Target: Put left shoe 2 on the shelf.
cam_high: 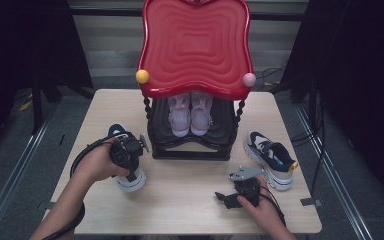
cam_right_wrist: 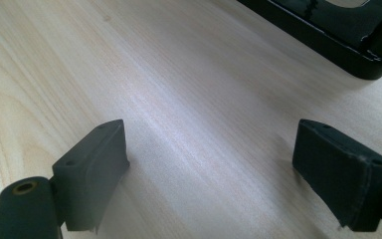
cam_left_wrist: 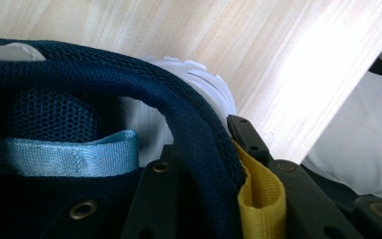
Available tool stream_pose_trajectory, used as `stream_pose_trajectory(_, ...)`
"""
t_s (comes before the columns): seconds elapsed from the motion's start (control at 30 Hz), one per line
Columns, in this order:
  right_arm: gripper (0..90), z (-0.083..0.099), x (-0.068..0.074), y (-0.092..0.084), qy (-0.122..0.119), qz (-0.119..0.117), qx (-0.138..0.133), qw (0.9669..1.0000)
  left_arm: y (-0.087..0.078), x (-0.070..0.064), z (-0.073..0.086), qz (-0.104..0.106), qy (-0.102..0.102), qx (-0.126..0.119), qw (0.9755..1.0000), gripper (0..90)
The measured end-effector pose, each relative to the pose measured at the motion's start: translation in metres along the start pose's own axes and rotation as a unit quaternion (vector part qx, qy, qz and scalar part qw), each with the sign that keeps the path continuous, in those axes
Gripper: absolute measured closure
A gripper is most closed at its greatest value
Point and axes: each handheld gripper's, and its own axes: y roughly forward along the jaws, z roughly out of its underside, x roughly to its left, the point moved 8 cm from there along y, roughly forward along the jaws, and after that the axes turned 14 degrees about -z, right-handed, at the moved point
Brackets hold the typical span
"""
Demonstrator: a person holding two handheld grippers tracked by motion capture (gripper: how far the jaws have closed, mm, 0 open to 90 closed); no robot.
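High view: left gripper gripping sneaker.

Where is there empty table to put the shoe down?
The widest bare patch of the table lies in front of the black rack, between the left gripper holding the navy shoe and the right gripper. The right side is crowded by the other shoe.

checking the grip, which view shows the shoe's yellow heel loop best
The left gripper view: the yellow loop sits close up against the navy collar, between the left gripper's jaws. In the high view the hand and gripper cover that heel. The right gripper view looks at the table.
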Motion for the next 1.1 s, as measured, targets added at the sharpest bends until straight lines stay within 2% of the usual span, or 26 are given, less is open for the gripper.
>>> stream_pose_trajectory(0.1, 13.3, 0.0, 0.0, 0.0, 0.0, 0.0, 0.0, 1.0, -0.007, 0.001, 0.0, 0.0, -0.003, 0.003, 1.0, 75.5)
stream_pose_trajectory(0.2, 13.3, 0.0, 0.0, 0.0, 0.0, 0.0, 0.0, 1.0, -0.015, 0.005, 0.0, -0.005, 0.005, 0.006, 1.0, 75.5)
stream_pose_trajectory(0.27, 13.3, 0.0, 0.0, 0.0, -0.001, 0.002, 0.0, 1.0, -0.02, 0.004, -0.001, -0.003, -0.004, 0.002, 1.0, 75.5)
stream_pose_trajectory(0.3, 13.3, 0.0, 0.0, 0.0, 0.0, 0.0, -0.001, 1.0, -0.024, 0.006, -0.001, -0.007, 0.005, 0.008, 0.9999, 75.5)
stream_pose_trajectory(0.37, 13.3, 0.0, 0.0, 0.0, -0.002, 0.002, -0.001, 1.0, -0.03, 0.006, -0.002, -0.008, 0.005, 0.008, 0.9999, 75.5)
stream_pose_trajectory(0.4, 13.3, 0.0, 0.0, 0.0, 0.0, 0.0, 0.0, 1.0, -0.033, 0.008, -0.002, -0.009, 0.012, 0.01, 0.9998, 75.5)
stream_pose_trajectory(0.47, 13.3, 0.0, 0.0, 0.0, 0.0, 0.0, 0.0, 1.0, -0.039, 0.007, -0.004, -0.01, 0.007, 0.007, 0.9999, 75.5)
stream_pose_trajectory(0.53, 13.3, 0.0, 0.0, 0.0, 0.0, 0.0, 0.001, 1.0, -0.044, 0.009, -0.004, -0.013, 0.016, 0.01, 0.9997, 75.5)
stream_pose_trajectory(0.57, 13.3, 0.0, 0.0, 0.0, -0.001, 0.001, 0.0, 1.0, -0.046, 0.008, -0.005, -0.012, 0.008, 0.008, 0.9999, 75.6)
stream_pose_trajectory(0.63, 13.3, 0.0, 0.0, 0.0, 0.0, -0.001, 0.0, 1.0, -0.053, 0.01, -0.006, -0.014, 0.011, 0.009, 0.9998, 75.6)
stream_pose_trajectory(0.7, 13.3, 0.0, 0.0, 0.0, 0.0, -0.001, 0.0, 1.0, -0.058, 0.01, -0.007, -0.014, 0.001, 0.004, 0.9999, 75.5)
stream_pose_trajectory(1.1, 13.3, 0.0, 0.0, 0.0, 0.0, 0.0, 0.0, 1.0, -0.093, 0.016, -0.011, -0.021, 0.01, -0.003, 0.9997, 75.5)
